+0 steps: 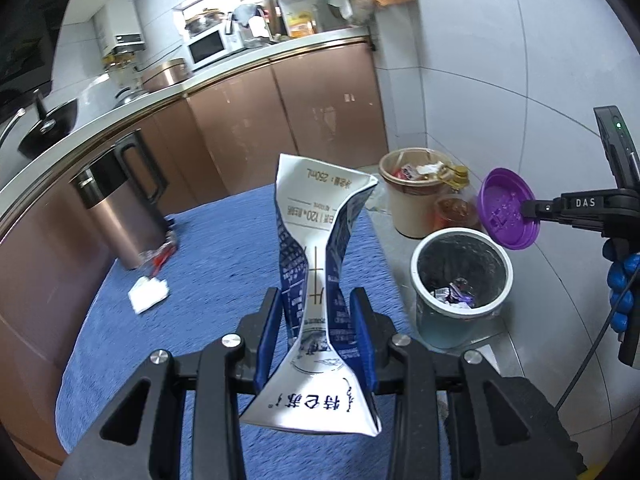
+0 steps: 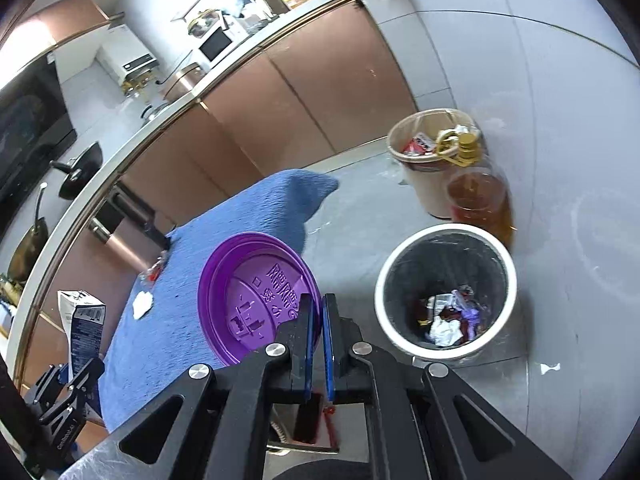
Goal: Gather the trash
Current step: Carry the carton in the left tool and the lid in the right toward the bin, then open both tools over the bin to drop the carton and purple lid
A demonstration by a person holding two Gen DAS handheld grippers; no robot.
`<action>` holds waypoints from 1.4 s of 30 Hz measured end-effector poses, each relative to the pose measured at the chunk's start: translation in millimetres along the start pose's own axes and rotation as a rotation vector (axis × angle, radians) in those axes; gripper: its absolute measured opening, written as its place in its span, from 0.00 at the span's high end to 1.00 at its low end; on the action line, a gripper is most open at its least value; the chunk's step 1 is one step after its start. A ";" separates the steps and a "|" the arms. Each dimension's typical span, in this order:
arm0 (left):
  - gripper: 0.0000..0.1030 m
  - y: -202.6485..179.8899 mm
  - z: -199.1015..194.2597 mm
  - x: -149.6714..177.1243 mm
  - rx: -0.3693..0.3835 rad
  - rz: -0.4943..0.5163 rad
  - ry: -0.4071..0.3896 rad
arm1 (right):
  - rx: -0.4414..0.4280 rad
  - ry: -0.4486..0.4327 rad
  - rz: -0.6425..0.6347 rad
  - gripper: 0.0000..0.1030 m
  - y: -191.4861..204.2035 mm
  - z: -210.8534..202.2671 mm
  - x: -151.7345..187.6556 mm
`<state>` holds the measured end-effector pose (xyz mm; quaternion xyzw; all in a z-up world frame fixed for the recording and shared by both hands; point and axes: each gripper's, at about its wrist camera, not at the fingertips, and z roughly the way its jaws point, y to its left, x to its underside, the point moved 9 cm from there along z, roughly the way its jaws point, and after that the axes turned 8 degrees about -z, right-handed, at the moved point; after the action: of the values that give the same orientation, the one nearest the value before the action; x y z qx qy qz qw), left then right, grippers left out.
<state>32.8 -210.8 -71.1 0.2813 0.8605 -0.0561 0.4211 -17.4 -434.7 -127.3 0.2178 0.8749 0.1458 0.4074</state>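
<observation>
L claw (image 1: 316, 320) pinching carton (image 1: 320, 264), R claw (image 2: 318, 320) lid (image 2: 256, 296)

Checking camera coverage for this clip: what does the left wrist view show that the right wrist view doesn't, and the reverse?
Only the left wrist view shows the front of the crushed milk carton clamped in the left gripper, and the whole bronze pedal bin.

Only the right wrist view shows the purple lid's embossed face and the right gripper pinching its rim.

Both show the white-rimmed trash bin, the beige bin, the blue mat and the white tissue.
</observation>
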 end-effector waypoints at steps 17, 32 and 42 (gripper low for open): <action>0.68 -85.7 82.1 -22.6 0.182 0.068 0.149 | 0.165 0.025 0.017 0.95 -78.1 31.6 -4.5; 0.67 -173.5 176.3 -67.5 0.433 -0.032 0.317 | 0.338 0.101 -0.013 0.77 -140.4 85.8 -19.1; 0.66 -199.4 201.1 -75.9 0.476 -0.080 0.345 | 0.391 0.088 0.008 0.60 -159.7 66.4 -6.2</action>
<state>103.3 -477.6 -170.2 0.3435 0.8923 -0.2244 0.1881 -4.1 -570.4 -233.9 0.2895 0.9026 -0.0160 0.3182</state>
